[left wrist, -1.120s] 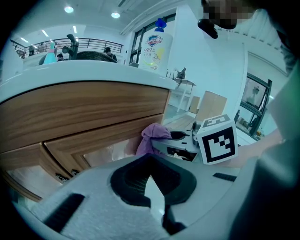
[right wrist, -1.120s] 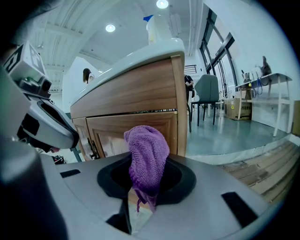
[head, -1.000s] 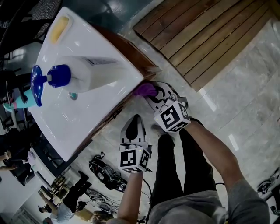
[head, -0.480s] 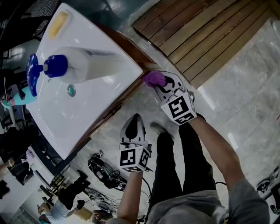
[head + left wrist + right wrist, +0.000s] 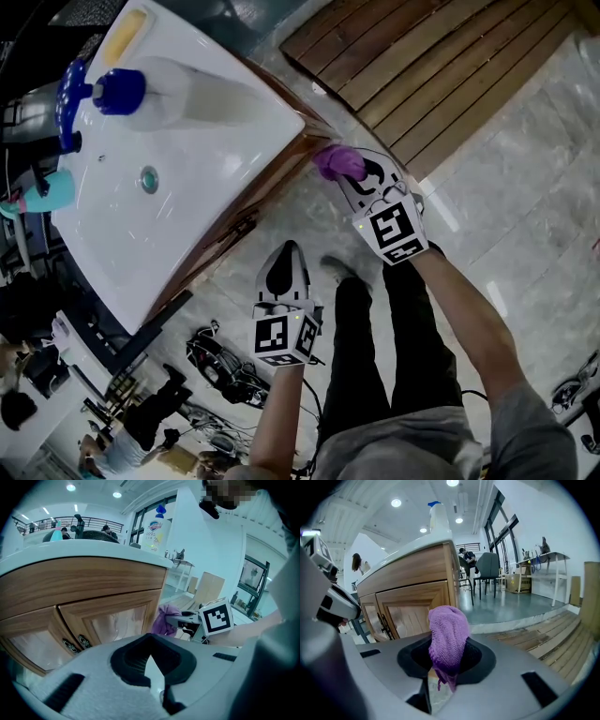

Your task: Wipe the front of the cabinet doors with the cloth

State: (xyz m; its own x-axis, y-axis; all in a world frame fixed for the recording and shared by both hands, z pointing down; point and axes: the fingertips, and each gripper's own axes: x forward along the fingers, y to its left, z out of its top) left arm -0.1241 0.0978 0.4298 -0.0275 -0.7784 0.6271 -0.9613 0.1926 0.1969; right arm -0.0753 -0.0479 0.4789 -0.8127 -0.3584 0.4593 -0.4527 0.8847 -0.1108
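Observation:
My right gripper (image 5: 349, 174) is shut on a bunched purple cloth (image 5: 337, 161). In the left gripper view the cloth (image 5: 164, 619) sits at the right edge of the right-hand wooden cabinet door (image 5: 112, 623); I cannot tell whether it touches the wood. In the right gripper view the cloth (image 5: 449, 639) stands up from the shut jaws of the right gripper (image 5: 443, 674), with the doors (image 5: 412, 613) behind and to the left. My left gripper (image 5: 284, 258) hangs lower, away from the cabinet front (image 5: 246, 217). Seen from its own camera, the left gripper (image 5: 152, 667) is shut and empty.
A white basin top (image 5: 216, 178) overhangs the cabinet, carrying a blue-pump bottle (image 5: 178, 94) and a yellow soap (image 5: 128, 33). Wooden decking (image 5: 431, 66) lies to the right on the marble floor. Cables (image 5: 220, 366) lie behind the left gripper. The person's legs (image 5: 375, 347) stand below.
The right gripper has carried the cloth along the cabinet front toward its right corner. The left gripper has hardly moved.

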